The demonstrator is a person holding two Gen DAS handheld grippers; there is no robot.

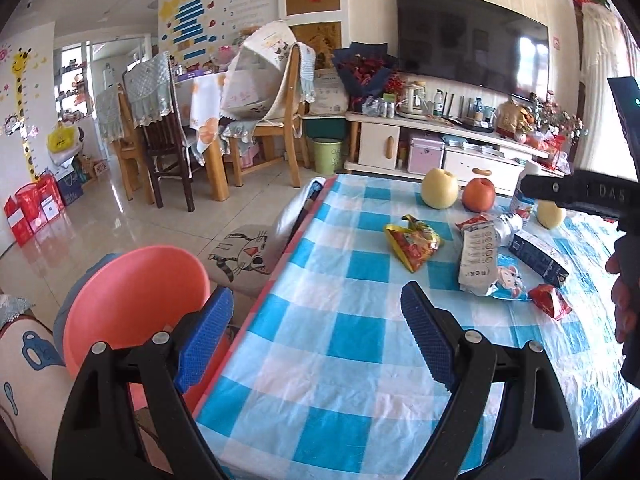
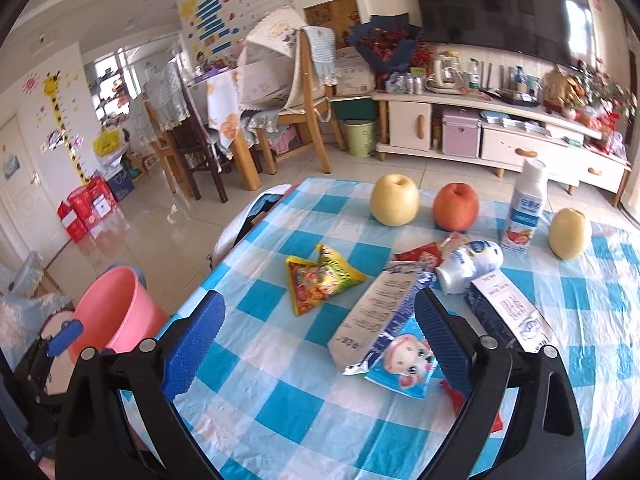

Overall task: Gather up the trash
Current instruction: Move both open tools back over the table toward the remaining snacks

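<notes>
While both jaws stand wide and hold nothing, we note the left gripper [image 1: 316, 340] over the table edge beside the pink bin [image 1: 132, 304], and the right gripper [image 2: 320, 336] above the flattened wrapper [image 2: 380, 316] on the checked tablecloth [image 2: 280, 392].

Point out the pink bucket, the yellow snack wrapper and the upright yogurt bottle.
pink bucket [image 1: 132, 300]: left wrist view, on its inner wall.
yellow snack wrapper [image 2: 320, 280]: right wrist view, on the middle of the packet.
upright yogurt bottle [image 2: 524, 212]: right wrist view, on its label.
</notes>
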